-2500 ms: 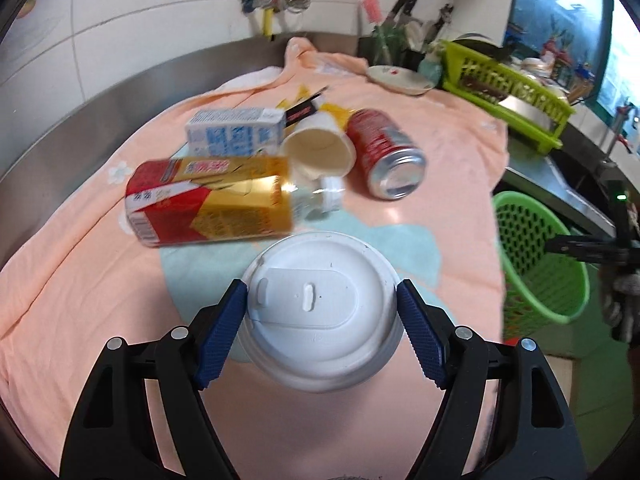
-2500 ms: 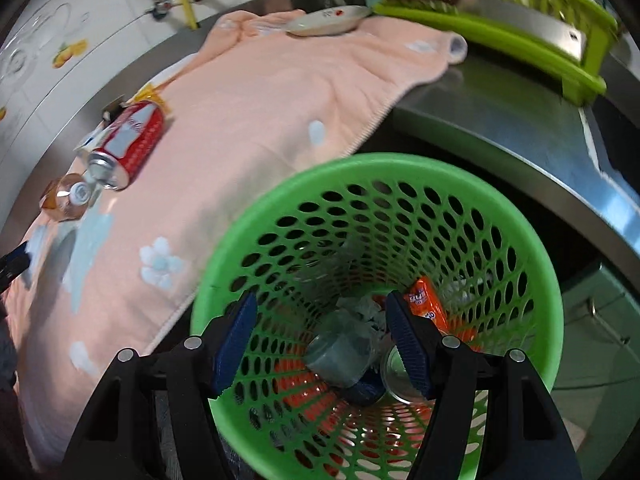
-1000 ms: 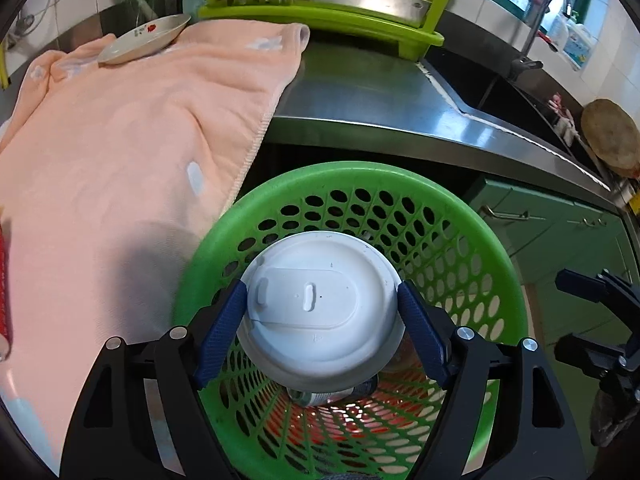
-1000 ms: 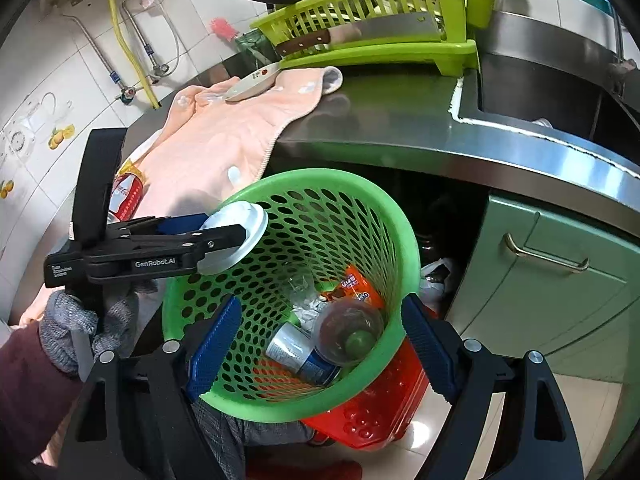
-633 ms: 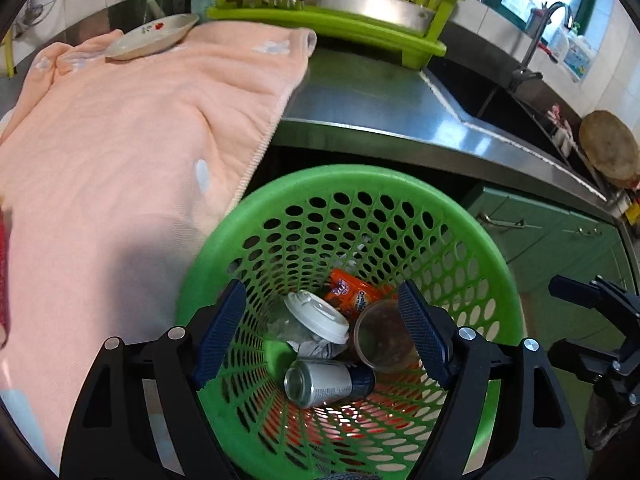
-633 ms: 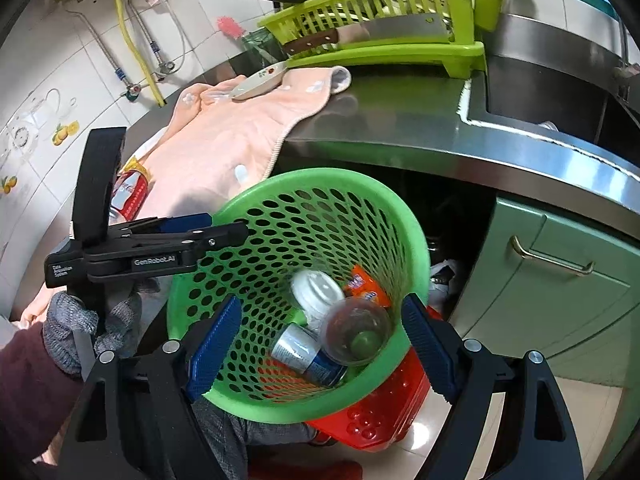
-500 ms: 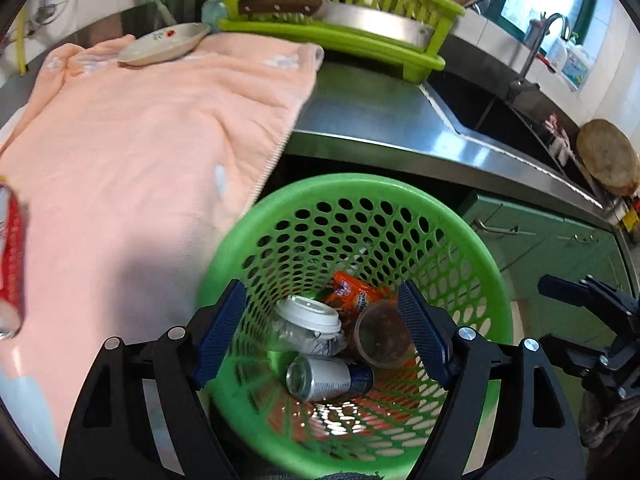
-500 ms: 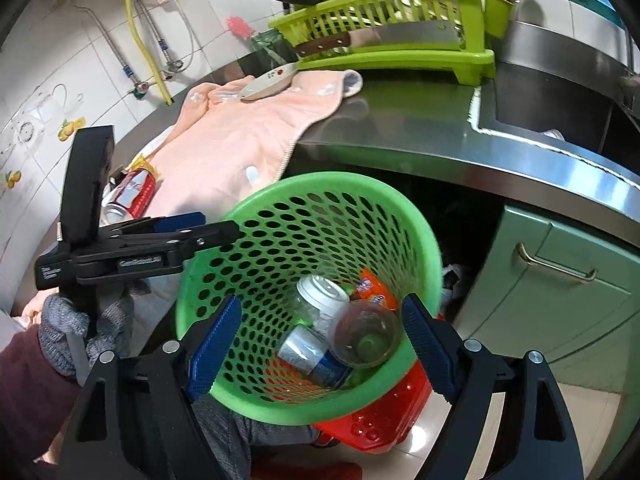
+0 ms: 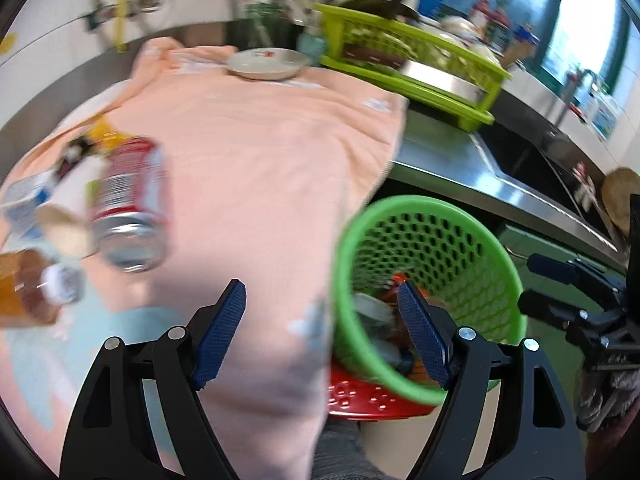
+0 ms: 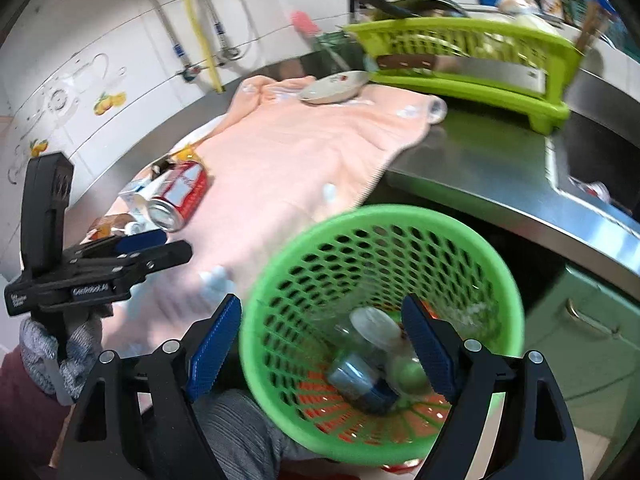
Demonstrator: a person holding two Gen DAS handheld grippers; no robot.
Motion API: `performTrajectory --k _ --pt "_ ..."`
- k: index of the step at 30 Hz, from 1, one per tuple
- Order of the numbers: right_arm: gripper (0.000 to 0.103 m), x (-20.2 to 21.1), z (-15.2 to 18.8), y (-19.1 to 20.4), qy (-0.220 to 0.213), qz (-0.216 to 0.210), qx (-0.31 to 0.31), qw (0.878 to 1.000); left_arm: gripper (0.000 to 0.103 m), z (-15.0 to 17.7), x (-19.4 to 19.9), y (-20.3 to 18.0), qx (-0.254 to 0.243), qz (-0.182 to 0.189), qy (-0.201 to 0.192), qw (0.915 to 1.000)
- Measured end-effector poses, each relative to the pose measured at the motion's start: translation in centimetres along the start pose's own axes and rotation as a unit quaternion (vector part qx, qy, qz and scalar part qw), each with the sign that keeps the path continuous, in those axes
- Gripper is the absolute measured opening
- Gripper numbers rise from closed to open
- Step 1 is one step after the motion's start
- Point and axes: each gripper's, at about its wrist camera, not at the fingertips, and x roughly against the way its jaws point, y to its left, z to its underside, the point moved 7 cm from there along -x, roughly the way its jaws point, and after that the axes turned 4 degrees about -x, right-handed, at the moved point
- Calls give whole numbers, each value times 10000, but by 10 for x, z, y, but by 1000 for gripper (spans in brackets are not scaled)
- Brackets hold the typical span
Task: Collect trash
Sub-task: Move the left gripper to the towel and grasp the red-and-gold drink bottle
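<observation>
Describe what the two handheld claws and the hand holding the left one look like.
Both claws are black plastic frames with silver rivets and ribbed blue pads. The left claw, seen from the right wrist, carries small white lettering on its side. A grey knit glove and dark red sleeve cover the hand.

1. Towel (image 9: 260, 152): peach-pink, with pale blue patches.
2. Basket (image 10: 280, 280): bright green, perforated with round holes.
3. Can (image 9: 128, 204): red and white, silver end.
4. Rack (image 10: 460, 80): lime green.
5. Bottle (image 9: 24, 292): amber, white cap.
6. Wall tiles (image 10: 108, 104): white, with orange fruit motifs.
7. Pads (image 10: 212, 344): blue, textured, on black frames.
8. Crate (image 9: 360, 396) under basket: red.
</observation>
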Motion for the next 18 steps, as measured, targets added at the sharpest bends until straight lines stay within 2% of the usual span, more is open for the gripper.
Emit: performTrajectory --k 4,9,12,15,16,18 --pt "79 -12 -17 32 43 -233 222 9995 78 7 27 42 370 -364 -150 9985" --pt "79 -31 -36 75 111 -458 581 9972 78 15 62 102 1006 -941 -272 9901" --pt "79 -44 -47 100 147 -585 818 9948 78 23 81 139 1538 -1288 -295 9792" --pt "79 -57 -58 123 160 -720 1003 9922 78 31 97 177 2135 -1627 -322 9628" --pt "79 -62 -61 131 172 -778 1051 9913 81 34 101 191 2383 -1709 -314 9555" --pt "79 -69 -67 143 203 -866 1149 9894 83 39 106 212 2805 -1777 -318 9427"
